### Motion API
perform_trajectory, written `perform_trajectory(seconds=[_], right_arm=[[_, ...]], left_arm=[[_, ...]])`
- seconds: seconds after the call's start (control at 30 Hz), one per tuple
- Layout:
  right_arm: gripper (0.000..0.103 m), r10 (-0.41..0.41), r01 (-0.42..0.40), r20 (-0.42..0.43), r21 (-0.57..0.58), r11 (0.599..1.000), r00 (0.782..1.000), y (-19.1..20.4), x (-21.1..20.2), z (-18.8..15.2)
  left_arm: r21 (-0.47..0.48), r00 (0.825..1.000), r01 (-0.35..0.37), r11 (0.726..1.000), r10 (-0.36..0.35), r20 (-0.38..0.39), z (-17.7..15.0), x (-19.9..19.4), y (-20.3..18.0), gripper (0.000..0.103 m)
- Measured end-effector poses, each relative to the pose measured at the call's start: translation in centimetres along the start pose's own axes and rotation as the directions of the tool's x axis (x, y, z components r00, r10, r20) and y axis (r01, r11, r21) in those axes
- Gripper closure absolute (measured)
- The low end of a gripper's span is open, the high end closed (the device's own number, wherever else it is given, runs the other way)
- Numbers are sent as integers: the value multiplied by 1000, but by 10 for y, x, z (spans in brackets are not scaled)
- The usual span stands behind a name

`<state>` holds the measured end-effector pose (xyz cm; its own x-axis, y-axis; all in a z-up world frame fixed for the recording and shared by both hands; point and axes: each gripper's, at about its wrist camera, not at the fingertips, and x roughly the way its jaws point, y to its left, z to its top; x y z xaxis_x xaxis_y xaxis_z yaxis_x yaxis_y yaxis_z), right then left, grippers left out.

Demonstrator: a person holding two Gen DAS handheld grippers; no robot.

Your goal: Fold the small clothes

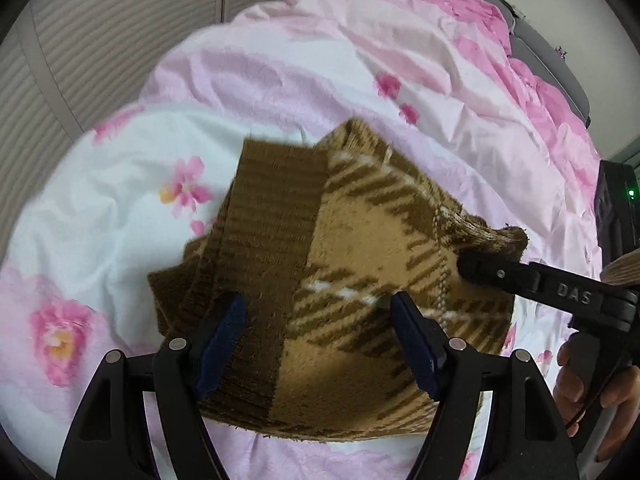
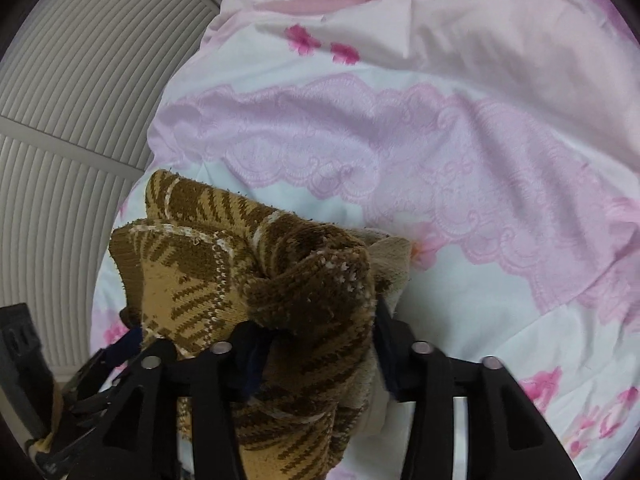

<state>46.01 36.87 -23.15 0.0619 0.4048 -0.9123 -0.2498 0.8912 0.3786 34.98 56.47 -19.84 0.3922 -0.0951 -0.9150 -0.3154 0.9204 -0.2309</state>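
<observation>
The brown-and-tan patterned knitted garment (image 1: pixel 340 280) lies bunched on the pink floral bedspread (image 1: pixel 280 80), near its left edge. The left gripper (image 1: pixel 316 320) stands wide open astride it; the right gripper (image 2: pixel 316 340) pinches a fold.

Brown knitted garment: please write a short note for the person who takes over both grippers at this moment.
Left gripper: jaws wide, brown knitted garment between them; a firm grip cannot be confirmed.
Right gripper: a bunched corner of the garment fills its jaws; grip also unclear.
Place: the garment is on the pink flowered bedcover.
Done: it looks partly folded, with the ribbed band lying over the patterned side.
Left: probably flatten the bunched corner and finish the fold.
</observation>
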Motion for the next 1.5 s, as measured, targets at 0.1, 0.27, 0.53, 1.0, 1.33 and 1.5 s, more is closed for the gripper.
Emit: perform_trajectory(seconds=[0.1, 0.27, 0.53, 1.0, 1.33, 1.5], right_arm=[[36, 12, -12, 20, 6, 1000, 1000, 2, -19, -2], [36, 19, -17, 103, -19, 1000, 995, 7, -59, -11], [26, -84, 126, 290, -129, 984, 953, 15, -144, -78], [23, -317, 297, 435, 115, 948, 843, -58, -307, -285], [23, -395, 329, 472, 219, 919, 788, -102, -379, -421], [23, -401, 329, 495, 230, 916, 771, -117, -409, -475]], left_arm=[[-11, 999, 13, 1000, -12, 32, 2, -19, -1, 28], [24, 999, 4, 1000, -5, 48, -4, -42, -9, 28], [152, 986, -32, 988, 6, 169, -45, -112, -55, 18], [376, 961, 30, 926, -130, 243, -189, -224, -177, 4], [442, 958, 22, 897, -146, 248, -293, -276, -240, 4], [447, 954, 7, 894, -140, 266, -339, -295, -258, 4]])
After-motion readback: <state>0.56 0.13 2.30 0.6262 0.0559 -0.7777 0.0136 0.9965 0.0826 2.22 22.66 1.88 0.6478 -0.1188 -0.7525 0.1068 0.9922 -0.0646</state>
